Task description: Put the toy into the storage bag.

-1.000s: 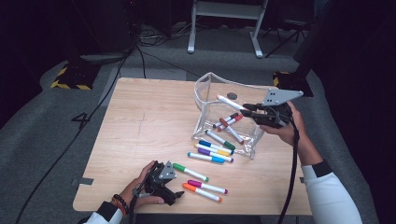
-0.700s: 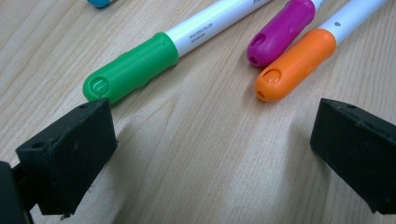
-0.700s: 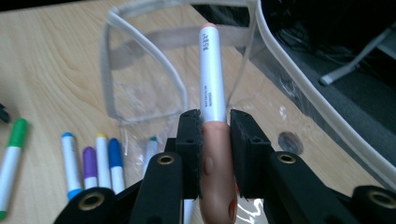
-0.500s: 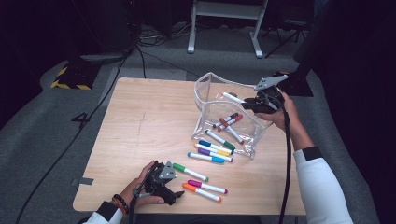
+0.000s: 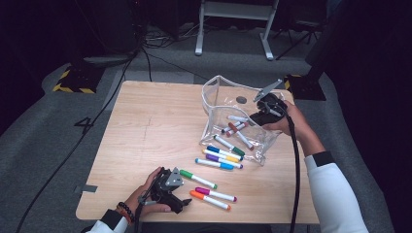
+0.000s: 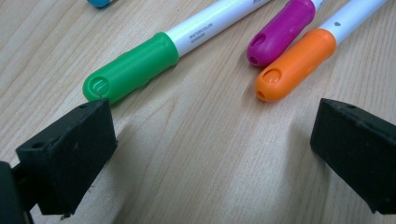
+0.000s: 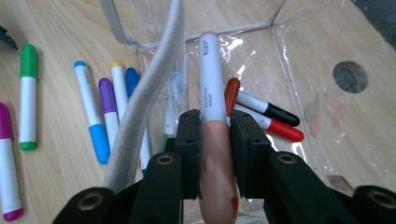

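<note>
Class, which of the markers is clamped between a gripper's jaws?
The peach-capped marker, gripped by the right gripper over the clear pouch; every other marker lies loose.

A clear pouch (image 5: pixel 243 121) lies toward the right edge of the surface (image 5: pixel 145 126), with several markers (image 5: pixel 238 130) inside it and the right claw (image 5: pixel 257 116), clamping a marker (image 7: pixel 212 84), at its right side. Three markers (image 5: pixel 221 158) lie just outside its mouth. Three more (image 5: pixel 209 189) lie near the front edge, right of the left claw (image 5: pixel 182 201).
</note>
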Action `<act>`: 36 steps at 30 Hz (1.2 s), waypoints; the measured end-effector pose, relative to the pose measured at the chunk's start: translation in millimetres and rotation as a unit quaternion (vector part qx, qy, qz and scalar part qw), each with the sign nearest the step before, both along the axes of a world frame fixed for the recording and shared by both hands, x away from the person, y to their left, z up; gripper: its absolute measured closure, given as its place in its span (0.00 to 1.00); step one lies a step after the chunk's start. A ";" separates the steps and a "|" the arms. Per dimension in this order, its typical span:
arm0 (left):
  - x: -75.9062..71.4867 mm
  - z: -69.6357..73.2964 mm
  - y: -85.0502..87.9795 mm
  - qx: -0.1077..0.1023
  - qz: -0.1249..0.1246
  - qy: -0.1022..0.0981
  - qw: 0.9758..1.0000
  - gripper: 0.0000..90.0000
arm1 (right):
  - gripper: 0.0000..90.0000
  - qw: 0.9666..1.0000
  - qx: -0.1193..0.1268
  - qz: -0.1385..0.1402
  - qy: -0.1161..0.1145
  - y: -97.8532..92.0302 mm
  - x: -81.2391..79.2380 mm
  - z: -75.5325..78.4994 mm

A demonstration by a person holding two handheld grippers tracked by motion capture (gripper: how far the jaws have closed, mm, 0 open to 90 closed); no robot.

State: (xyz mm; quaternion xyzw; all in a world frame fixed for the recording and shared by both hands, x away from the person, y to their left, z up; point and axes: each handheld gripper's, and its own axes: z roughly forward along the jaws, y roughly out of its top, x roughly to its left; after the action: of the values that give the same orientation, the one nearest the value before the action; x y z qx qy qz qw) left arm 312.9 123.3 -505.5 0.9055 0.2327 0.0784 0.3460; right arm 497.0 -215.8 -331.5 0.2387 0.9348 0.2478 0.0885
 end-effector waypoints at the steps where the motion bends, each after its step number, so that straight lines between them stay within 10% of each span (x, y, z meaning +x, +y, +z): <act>1: 0.0 0.0 0.0 0.000 0.000 0.000 1.000 0.01 | 0.82 1.000 -0.004 0.008 0.009 0.1 0.2 -0.7; 9: 0.1 0.0 0.0 0.000 0.000 0.000 1.000 0.01 | 0.63 0.999 0.004 -0.026 -0.041 -7.4 -2.2 6.9; 14: 0.0 0.0 -0.1 0.000 0.000 0.000 1.000 0.01 | 0.54 0.994 0.057 -0.043 -0.082 -24.1 -14.2 23.5; 24: 0.0 0.0 -0.1 0.000 0.000 0.000 1.000 0.01 | 0.45 0.976 0.159 -0.031 -0.146 -57.1 -65.8 47.3; 36: -0.5 0.1 1.2 0.001 0.004 -0.001 1.000 0.01 | 0.47 0.967 0.196 0.018 -0.161 -61.7 -138.4 21.3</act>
State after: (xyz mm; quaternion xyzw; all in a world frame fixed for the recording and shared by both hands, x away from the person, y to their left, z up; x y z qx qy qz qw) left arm 312.3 124.5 -505.4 0.9049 0.2356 0.0809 0.3453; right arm 358.6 -277.4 -310.2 0.1910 0.8455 0.4631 0.1851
